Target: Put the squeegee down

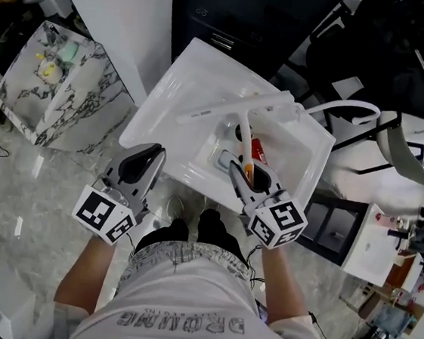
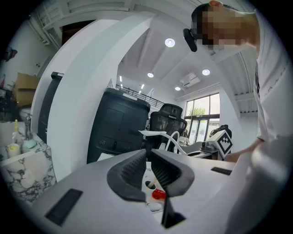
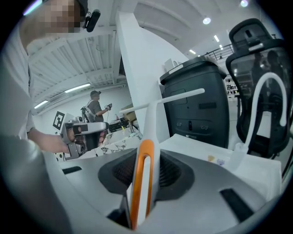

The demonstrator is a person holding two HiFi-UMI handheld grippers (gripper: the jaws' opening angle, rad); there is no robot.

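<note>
Squeegee (image 1: 244, 124) hangs over the sink (image 1: 157, 99), its handle pinched in the right gripper (image 1: 242, 168), blade to the far side. Not set down yet, I'd say. Next it wants lowering into the basin, then a release. Left gripper (image 1: 146, 161), near left, is pressed together and empty.

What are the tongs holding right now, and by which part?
The right tongs grip the squeegee by its orange-edged handle, blade end out over the sink. The left tongs are shut and hold nothing.
</note>
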